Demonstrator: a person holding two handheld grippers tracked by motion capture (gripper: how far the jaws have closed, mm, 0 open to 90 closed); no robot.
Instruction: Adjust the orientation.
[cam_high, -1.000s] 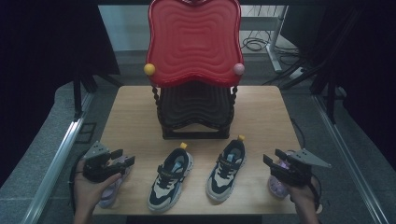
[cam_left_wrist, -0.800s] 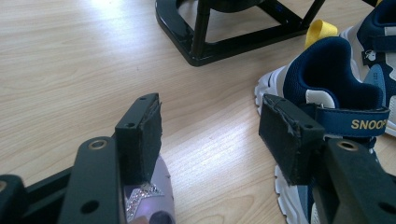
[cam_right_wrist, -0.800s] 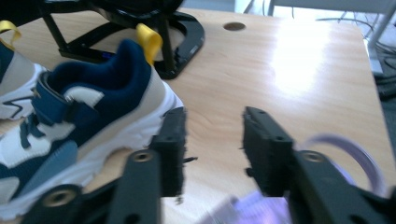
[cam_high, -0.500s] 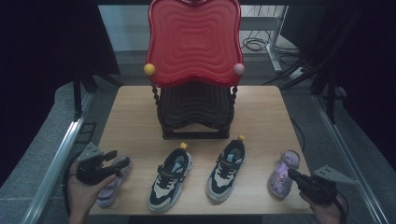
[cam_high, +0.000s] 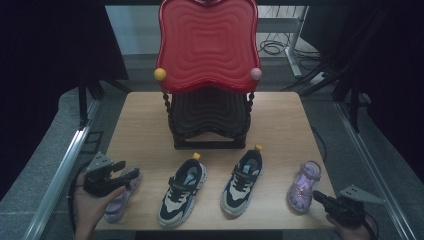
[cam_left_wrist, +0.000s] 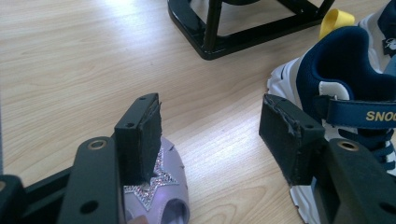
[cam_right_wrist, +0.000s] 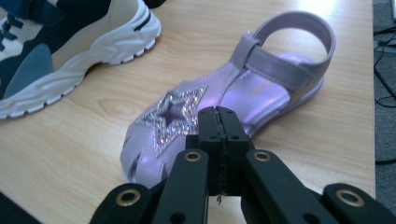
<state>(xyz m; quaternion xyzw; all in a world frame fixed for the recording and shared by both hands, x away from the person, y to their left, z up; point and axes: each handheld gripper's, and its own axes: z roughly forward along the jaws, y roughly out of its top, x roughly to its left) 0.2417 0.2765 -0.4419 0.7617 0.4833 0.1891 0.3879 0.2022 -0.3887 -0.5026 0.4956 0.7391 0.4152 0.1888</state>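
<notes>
Retreated right claw (cam_high: 320, 198) (pinched empty) trails right sandal (cam_high: 303, 185); left claw (cam_high: 129, 173) gapes wide.

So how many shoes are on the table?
4, in a row along the near edge: a purple sandal at the far left, two sneakers in the middle, and another purple sandal at the far right.

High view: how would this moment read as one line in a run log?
left gripper: open, over left purple star sandal | right gripper: shut, empty, near right purple star sandal | navy-white sneakers: untouched
</notes>
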